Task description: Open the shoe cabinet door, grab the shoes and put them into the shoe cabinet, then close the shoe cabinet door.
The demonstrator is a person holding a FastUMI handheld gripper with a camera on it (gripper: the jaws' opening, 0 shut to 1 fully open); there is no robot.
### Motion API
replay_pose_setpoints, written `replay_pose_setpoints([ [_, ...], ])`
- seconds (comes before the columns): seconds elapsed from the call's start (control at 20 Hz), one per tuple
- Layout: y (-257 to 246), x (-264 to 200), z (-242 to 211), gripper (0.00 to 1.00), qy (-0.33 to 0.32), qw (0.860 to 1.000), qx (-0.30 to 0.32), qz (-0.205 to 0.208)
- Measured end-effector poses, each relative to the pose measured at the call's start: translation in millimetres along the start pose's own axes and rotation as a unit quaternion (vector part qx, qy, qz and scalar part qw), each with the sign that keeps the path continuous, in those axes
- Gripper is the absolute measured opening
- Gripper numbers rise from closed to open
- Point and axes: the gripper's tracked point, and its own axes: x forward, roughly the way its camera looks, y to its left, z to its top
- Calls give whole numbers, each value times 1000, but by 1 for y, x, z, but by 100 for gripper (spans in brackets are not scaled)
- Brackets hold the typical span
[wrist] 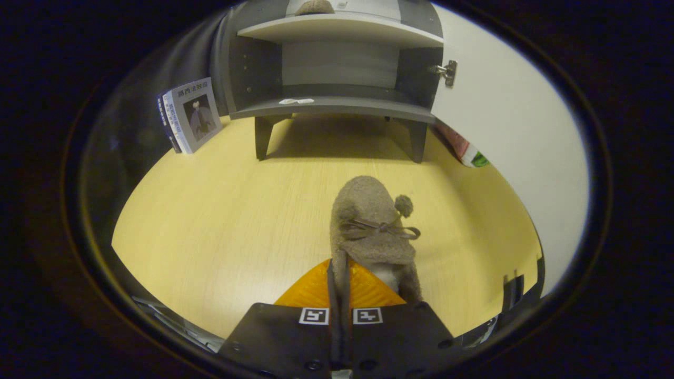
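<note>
A title in large Chinese characters is printed across the top of the cover of a book (192, 113), which is stood on edge just beside the shoe cabinet (253, 68); the strokes are too small to be read with certainty, and the finer print on its spine is blurred. Two square black-and-white coded markers (314, 316) are fixed side by side on the gripper (339, 273), whose fingers are pressed together on the rim of the shoe (371, 221). No writing can be made out on the white sticker (296, 101) on the cabinet's lower shelf, nor on the red and green packet (466, 152) under the open door (500, 105).

Bare tabletop (221, 221) before open cabinet (337, 68)
</note>
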Motion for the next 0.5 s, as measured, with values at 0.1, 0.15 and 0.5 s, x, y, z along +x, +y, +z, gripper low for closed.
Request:
replay_pose_setpoints([
  [0.1,-3,-5,15,3,-8,1000,5,-4],
  [0.15,-3,-8,24,3,-13,1000,7,-5],
  [0.5,-16,-49,111,3,-88,996,11,-32],
])
